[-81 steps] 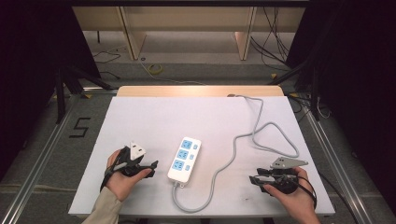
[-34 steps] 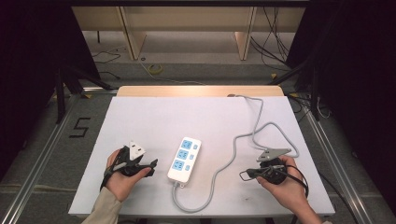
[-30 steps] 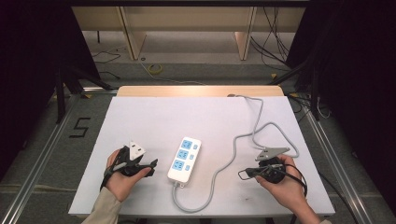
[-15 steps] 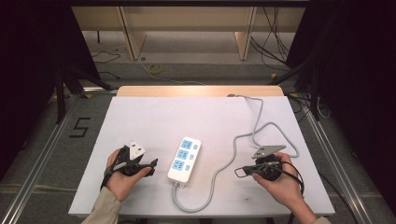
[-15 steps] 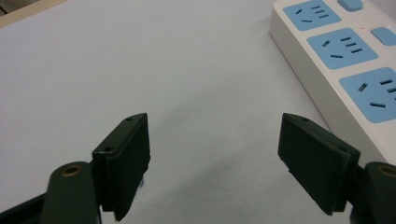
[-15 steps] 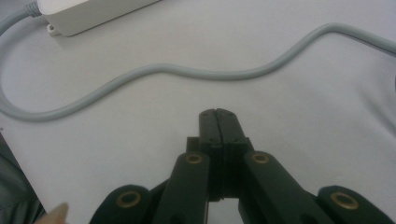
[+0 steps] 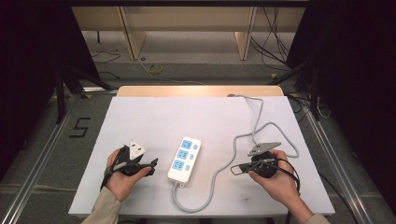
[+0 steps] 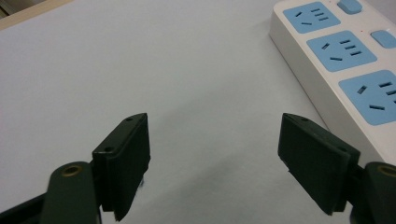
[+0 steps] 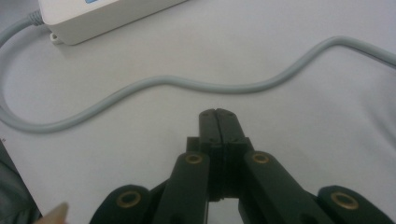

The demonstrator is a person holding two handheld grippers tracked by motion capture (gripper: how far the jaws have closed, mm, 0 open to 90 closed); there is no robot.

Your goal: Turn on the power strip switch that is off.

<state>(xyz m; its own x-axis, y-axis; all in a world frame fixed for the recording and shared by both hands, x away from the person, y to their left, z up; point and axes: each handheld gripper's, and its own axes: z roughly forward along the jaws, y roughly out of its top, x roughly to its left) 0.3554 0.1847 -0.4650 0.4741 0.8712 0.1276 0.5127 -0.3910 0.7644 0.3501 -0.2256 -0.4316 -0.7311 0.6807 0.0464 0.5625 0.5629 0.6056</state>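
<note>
- Power strip point(image 7: 184, 159) lies flat on the white counter point(image 7: 196, 116), near the front edge, long axis running roughly from 6 toward 12 o'clock with a slight lean toward 1.
- Strip body white, three blue socket faces point(image 8: 341, 50) in a row, a small blue switch point(image 8: 349, 5) beside each as far as the left tool view shows.
- Grey cord point(image 7: 243, 140) leaves the strip's near end, loops toward 5 o'clock, then snakes away to 1 o'clock and over the far edge of the counter.
- Left tool point(image 7: 148, 165) rests on the counter at 9 o'clock of the strip, near it, not touching.
- Left tool state: released; jaws stand wide apart with bare counter between them, nothing gripped. Pads point(image 8: 122, 163) clean and free.
- In the left tool view the strip sits at 2 o'clock, just beyond the right-hand jaw.
- Right tool point(image 7: 236, 169) lies at 3 o'clock of the strip, well apart from it, tip pointing toward 9 o'clock.
- Right tool state: clenched; jaws pressed together, nothing between them.
- Cord passes just ahead of the right tool's closed tip point(image 9: 218, 114), across the 12 o'clock side; it looks clear of the tip, though the blurred close view leaves a light touch possible.
- Person's hands point(image 7: 122, 179) hold both tools from the 6 o'clock side.
</note>
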